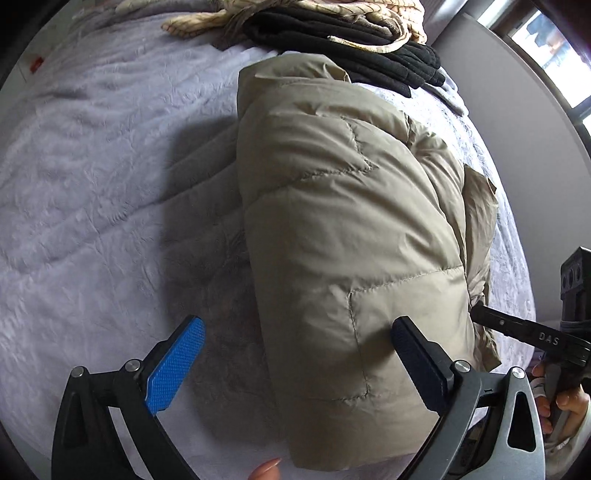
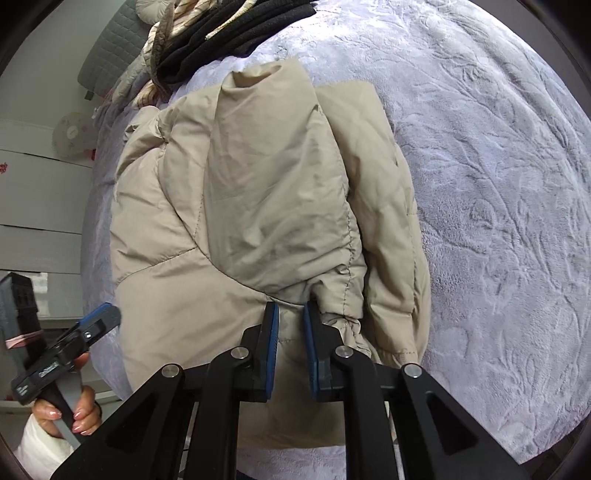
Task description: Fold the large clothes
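The tan coat (image 1: 351, 229) lies folded into a thick bundle on the bed (image 1: 92, 177), straight ahead of both tongs. The left tongs (image 1: 295, 365) stand wide apart and empty, one pad over the bedding, the other over the coat's near corner; probably free to take a new hold. The right tongs (image 2: 291, 325) are narrowly parted at the gathered cuff (image 2: 343, 325), fabric between the pads; whether they pinch it I cannot tell. Beyond the coat, well past the tongs, sits a pile of dark clothes (image 1: 332, 33).
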A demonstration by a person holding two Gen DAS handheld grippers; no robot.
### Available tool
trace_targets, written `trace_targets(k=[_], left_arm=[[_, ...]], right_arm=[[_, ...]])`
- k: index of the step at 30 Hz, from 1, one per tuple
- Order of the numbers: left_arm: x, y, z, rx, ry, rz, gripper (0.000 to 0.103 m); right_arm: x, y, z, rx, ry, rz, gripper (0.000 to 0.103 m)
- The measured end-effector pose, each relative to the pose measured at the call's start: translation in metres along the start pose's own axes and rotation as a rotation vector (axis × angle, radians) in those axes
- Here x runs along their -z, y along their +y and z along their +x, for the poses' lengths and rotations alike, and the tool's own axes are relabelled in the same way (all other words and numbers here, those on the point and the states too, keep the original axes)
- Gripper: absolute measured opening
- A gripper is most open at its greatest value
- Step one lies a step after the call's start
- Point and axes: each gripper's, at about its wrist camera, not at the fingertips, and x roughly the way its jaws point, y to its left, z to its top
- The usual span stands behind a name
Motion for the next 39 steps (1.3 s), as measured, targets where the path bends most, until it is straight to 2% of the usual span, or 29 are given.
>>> trace_targets(k=[1, 3, 4, 5, 7, 10, 13, 14, 18, 26, 29, 35, 37, 39], left_arm=[[-0.001, 0.001, 0.002, 0.017, 0.007, -0.010, 0.101], [-0.003, 0.004, 0.004, 0.040, 0.016, -0.023, 0.101], [-0.004, 0.004, 0.006, 0.049, 0.020, -0.027, 0.101], [-0.005, 0.005, 0.007, 0.052, 0.021, -0.027, 0.101], [-0.007, 0.004, 0.009, 0.056, 0.023, -0.023, 0.101], [-0.011, 0.005, 0.012, 0.079, 0.032, -0.028, 0.101], [-0.014, 0.007, 0.015, 0.096, 0.037, -0.029, 0.102], [-0.015, 0.007, 0.016, 0.101, 0.039, -0.030, 0.102], [-0.019, 0.007, 0.019, 0.119, 0.045, -0.029, 0.102], [-0.027, 0.012, 0.027, 0.177, 0.057, -0.029, 0.102], [-0.032, 0.023, 0.033, 0.236, 0.077, -0.056, 0.102], [-0.044, 0.052, 0.053, 0.405, 0.123, -0.134, 0.101], [-0.047, 0.052, 0.064, 0.466, 0.146, -0.125, 0.101], [-0.048, 0.052, 0.075, 0.482, 0.160, -0.098, 0.102]], right_arm=[[0.001, 0.000, -0.004, -0.003, -0.005, -0.003, 0.023], [0.001, 0.000, -0.011, 0.014, -0.014, -0.009, 0.040], [0.000, -0.001, -0.015, 0.040, -0.023, -0.015, 0.058], [0.000, -0.003, -0.019, 0.057, -0.036, -0.025, 0.066], [-0.002, -0.008, -0.023, 0.064, -0.043, -0.028, 0.068], [-0.008, -0.023, -0.022, 0.063, -0.037, -0.001, 0.087], [-0.011, -0.030, -0.021, 0.046, -0.052, 0.013, 0.091], [-0.013, -0.032, -0.020, 0.043, -0.058, 0.008, 0.102], [-0.020, -0.038, -0.015, 0.025, -0.068, -0.010, 0.103], [-0.042, -0.050, 0.015, -0.008, 0.065, -0.019, 0.103], [-0.046, -0.051, 0.020, -0.050, 0.096, -0.014, 0.103], [-0.058, -0.045, 0.033, -0.120, 0.132, -0.060, 0.103], [-0.065, -0.046, 0.044, -0.118, 0.154, -0.066, 0.103], [-0.070, -0.049, 0.055, -0.138, 0.177, -0.064, 0.103]])
